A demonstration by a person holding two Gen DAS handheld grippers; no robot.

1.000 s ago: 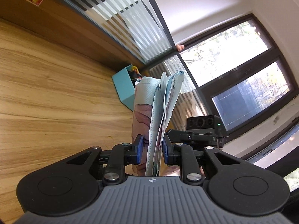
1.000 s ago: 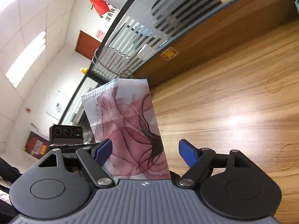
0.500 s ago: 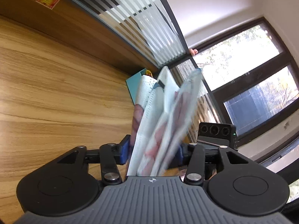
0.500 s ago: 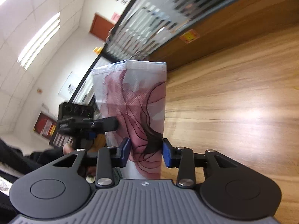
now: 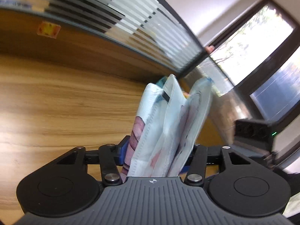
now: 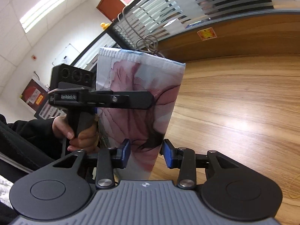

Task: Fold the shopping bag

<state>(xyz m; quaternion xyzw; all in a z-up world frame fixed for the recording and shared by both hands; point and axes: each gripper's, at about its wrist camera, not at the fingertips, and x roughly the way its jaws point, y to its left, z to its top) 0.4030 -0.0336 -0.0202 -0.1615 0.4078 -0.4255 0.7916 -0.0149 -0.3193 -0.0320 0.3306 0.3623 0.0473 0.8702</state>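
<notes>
While upright, shopping bag in just-tightened clamp of left gripper, loose inside just-widened right gripper

From my left hand-held gripper I see the folded shopping bag standing up between the blue pads, several pale layers fanned apart, a pink print low on the left layer. The jaws have just closed a little around it. The wooden worktop stretches left; the view is blurred.

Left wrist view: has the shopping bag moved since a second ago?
Yes. The shopping bag has swung left across the teal box, which showed clear beside it before; now only a sliver peeks out.
</notes>
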